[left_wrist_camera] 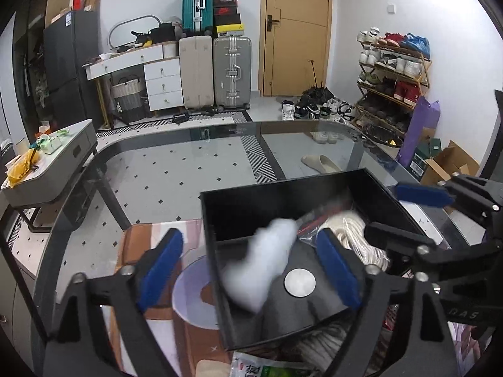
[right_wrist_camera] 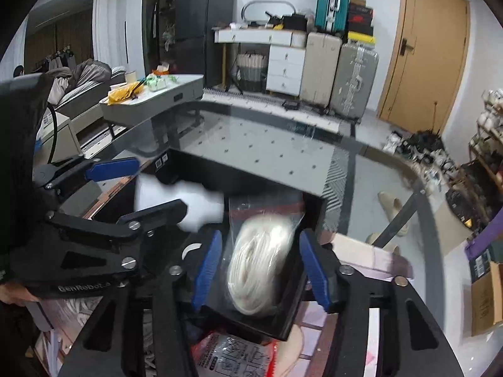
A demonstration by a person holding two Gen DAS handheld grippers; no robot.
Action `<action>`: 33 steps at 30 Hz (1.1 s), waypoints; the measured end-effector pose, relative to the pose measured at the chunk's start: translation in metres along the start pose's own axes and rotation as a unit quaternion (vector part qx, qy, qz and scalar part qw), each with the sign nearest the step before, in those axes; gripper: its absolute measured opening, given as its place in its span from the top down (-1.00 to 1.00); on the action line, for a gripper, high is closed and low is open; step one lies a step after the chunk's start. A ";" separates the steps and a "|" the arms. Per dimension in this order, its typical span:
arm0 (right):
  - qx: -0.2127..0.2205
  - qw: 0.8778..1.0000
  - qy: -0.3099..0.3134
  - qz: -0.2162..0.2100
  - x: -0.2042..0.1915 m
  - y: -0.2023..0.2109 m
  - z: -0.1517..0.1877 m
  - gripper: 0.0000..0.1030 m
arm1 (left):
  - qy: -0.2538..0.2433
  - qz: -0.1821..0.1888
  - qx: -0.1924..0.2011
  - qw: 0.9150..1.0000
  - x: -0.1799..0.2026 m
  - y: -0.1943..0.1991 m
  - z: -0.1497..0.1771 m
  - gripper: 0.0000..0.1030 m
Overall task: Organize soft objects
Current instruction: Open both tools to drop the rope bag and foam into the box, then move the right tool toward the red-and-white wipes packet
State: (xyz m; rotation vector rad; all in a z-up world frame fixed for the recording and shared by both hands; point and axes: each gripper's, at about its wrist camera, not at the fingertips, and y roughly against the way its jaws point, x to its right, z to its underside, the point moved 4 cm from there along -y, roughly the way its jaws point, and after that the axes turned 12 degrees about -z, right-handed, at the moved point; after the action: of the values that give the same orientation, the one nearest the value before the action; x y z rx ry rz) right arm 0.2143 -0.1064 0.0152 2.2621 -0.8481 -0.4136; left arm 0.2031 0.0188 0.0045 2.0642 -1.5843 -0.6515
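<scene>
A black open box [left_wrist_camera: 239,207] stands on the glass table; it also shows in the right wrist view [right_wrist_camera: 239,169]. A blurred white soft object [left_wrist_camera: 261,264] is in mid-air over the box's left compartment, between the open fingers of my left gripper [left_wrist_camera: 251,267]; it also shows in the right wrist view [right_wrist_camera: 188,201]. A clear bag of white cord [right_wrist_camera: 257,264] is blurred, dropping into the right compartment between the open fingers of my right gripper [right_wrist_camera: 259,273]; it also shows in the left wrist view [left_wrist_camera: 355,232].
A grey cloth with a round metal disc [left_wrist_camera: 299,282] lies in the box. Packets [right_wrist_camera: 232,355] lie in front of the box on a patterned mat [left_wrist_camera: 144,245]. A side table [left_wrist_camera: 53,163] stands left. Suitcases [left_wrist_camera: 217,72] and a shoe rack [left_wrist_camera: 393,78] are behind.
</scene>
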 end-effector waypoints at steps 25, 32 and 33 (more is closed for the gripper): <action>0.082 0.994 -0.071 0.030 -0.015 0.119 0.058 -0.99 | 0.049 -0.004 0.051 0.998 -0.050 0.103 0.040 -1.00; 0.080 0.993 -0.081 0.024 -0.020 0.127 0.072 -0.99 | 0.052 -0.019 0.064 0.996 -0.054 0.118 0.061 -1.00; 0.081 0.993 -0.083 0.022 -0.020 0.128 0.074 -0.99 | 0.051 -0.020 0.064 0.996 -0.053 0.118 0.064 -1.00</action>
State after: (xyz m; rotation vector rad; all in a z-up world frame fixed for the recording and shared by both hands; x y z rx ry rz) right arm 0.1041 -0.2001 0.0516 2.3754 -1.0488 -0.5362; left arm 0.0624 0.0380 0.0314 2.1897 -1.5659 -0.4611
